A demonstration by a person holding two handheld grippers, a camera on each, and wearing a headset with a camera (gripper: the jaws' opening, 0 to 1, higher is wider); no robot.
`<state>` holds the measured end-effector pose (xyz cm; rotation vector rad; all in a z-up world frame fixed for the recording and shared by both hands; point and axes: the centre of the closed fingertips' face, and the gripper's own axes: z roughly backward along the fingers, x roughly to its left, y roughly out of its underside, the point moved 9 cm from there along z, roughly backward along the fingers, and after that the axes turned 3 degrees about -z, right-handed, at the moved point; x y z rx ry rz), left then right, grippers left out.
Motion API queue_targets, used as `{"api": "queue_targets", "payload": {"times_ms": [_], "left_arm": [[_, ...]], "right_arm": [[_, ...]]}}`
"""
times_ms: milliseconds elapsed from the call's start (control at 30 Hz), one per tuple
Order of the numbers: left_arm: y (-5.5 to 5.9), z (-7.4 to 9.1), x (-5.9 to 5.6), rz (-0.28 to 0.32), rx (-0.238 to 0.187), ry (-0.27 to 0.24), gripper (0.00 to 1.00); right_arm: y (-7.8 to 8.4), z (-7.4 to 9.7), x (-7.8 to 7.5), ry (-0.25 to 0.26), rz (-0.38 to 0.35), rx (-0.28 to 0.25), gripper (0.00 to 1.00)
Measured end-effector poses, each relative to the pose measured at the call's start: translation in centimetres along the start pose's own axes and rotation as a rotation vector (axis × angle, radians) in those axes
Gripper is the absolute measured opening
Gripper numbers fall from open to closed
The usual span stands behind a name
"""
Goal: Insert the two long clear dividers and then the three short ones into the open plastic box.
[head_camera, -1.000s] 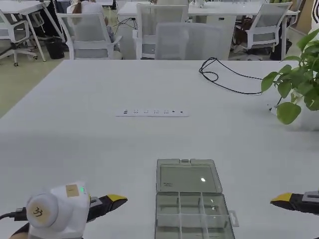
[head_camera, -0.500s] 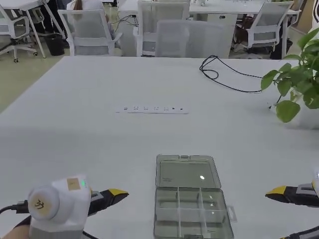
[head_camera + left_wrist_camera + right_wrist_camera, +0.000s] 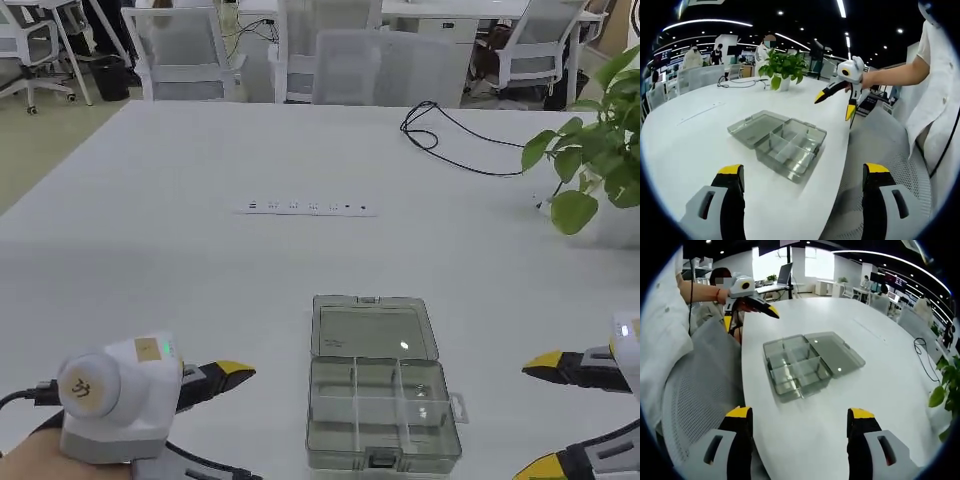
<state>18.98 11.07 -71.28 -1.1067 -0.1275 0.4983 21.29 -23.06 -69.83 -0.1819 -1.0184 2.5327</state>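
As left gripper (image 3: 803, 170), right gripper (image 3: 799, 413) flank box (image 3: 382, 400)

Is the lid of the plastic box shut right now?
No, the lid lies folded back flat on the table, hinged to the box, whose compartments are open to view.

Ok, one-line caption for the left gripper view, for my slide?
Left gripper, jaws open, faces the open plastic box with dividers in place on the table; right gripper hovers open beyond.
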Motion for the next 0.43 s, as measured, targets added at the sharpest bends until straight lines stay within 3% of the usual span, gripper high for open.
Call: {"api": "queue_targets", "payload": {"times_ms": [433], "left_arm": [[0.05, -0.18, -0.58, -0.001, 0.004, 0.008, 1.0]], "right_arm": [[0.22, 0.5, 0.37, 0.007, 0.005, 0.007, 0.79]]}}
